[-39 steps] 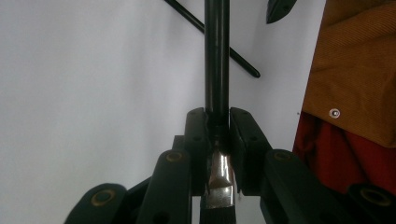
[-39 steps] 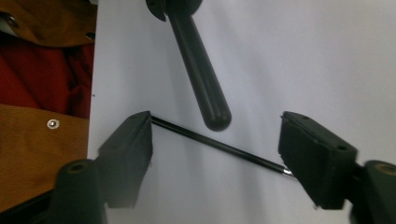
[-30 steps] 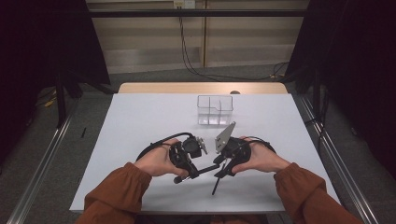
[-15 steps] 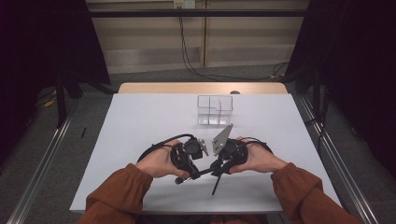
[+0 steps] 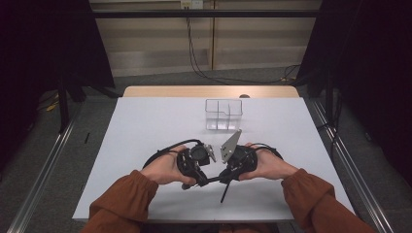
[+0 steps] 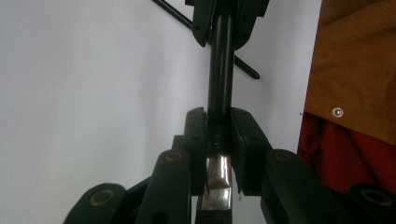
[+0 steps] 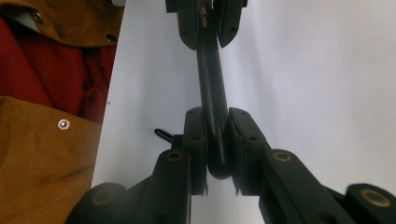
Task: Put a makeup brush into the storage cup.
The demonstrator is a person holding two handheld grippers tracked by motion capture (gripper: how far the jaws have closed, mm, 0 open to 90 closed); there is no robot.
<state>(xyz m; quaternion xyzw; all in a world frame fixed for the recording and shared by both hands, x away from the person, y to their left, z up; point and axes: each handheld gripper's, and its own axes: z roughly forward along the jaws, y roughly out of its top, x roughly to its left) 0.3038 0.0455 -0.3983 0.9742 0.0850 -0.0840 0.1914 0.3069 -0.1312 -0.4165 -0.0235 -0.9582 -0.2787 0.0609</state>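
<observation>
The left gripper [image 6: 219,140] is clamped on one end of a slim black pen [image 6: 220,79], its pads pressing the barrel from both sides where the black part meets a shiny silver section [image 6: 218,179] that runs back between the jaws. The right gripper [image 7: 217,140] has just been closing and now its pads pinch the other, rounded black end of the same pen [image 7: 212,107], so the barrel bridges straight from one gripper to the other. In the left gripper view the barrel reads as a smooth, glossy black tube with a soft highlight down its length; the metal part is bright and reflective (chrome-like, with a faint step where it joins the black). In the right gripper view the black body swells slightly toward its blunt tip. From the high view, the left gripper [image 5: 197,165] and right gripper [image 5: 235,162] face each other just above the near middle of the white tabletop [image 5: 145,126], with the pen [image 5: 214,179] held level between them as a short dark bar. A second thin black rod [image 5: 224,191] lies slanted on the tabletop just beneath the right gripper. Farther off, toward the far edge, stands a clear plastic compartment box [image 5: 223,114], well apart from the hands, whose rust-brown sleeves [image 5: 121,199] enter from the near side
</observation>
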